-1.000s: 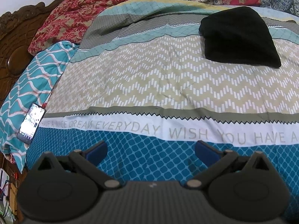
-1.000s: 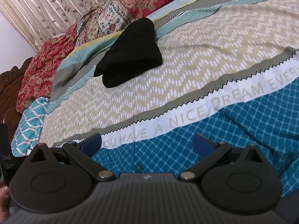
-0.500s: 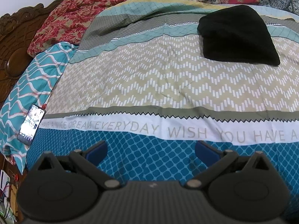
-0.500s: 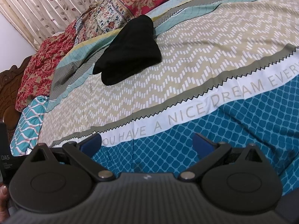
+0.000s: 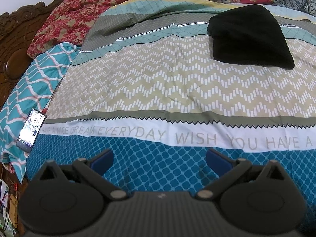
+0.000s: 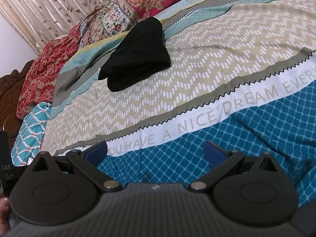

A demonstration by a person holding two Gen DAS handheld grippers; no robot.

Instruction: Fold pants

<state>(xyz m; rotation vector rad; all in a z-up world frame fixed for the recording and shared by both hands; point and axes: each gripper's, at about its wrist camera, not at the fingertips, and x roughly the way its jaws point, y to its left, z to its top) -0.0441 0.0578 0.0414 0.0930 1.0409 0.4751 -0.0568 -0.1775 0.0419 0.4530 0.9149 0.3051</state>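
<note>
We note folded black pants (image 5: 249, 36) on the bedspread (image 5: 158, 83) | left gripper (image 5: 159, 159), right gripper (image 6: 156, 151) short of pants | jaws wide open, empty

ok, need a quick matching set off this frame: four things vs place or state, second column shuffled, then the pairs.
Things
1. black pants
2. phone
3. left gripper
4. red floral blanket

Place or state
A. open, empty, over the blue-patterned band
B. folded into a bundle, on the chevron band of the bedspread
C. heaped near the carved headboard
D. screen lit, at the bed's left edge

Pairs: 1-B, 2-D, 3-A, 4-C
</note>
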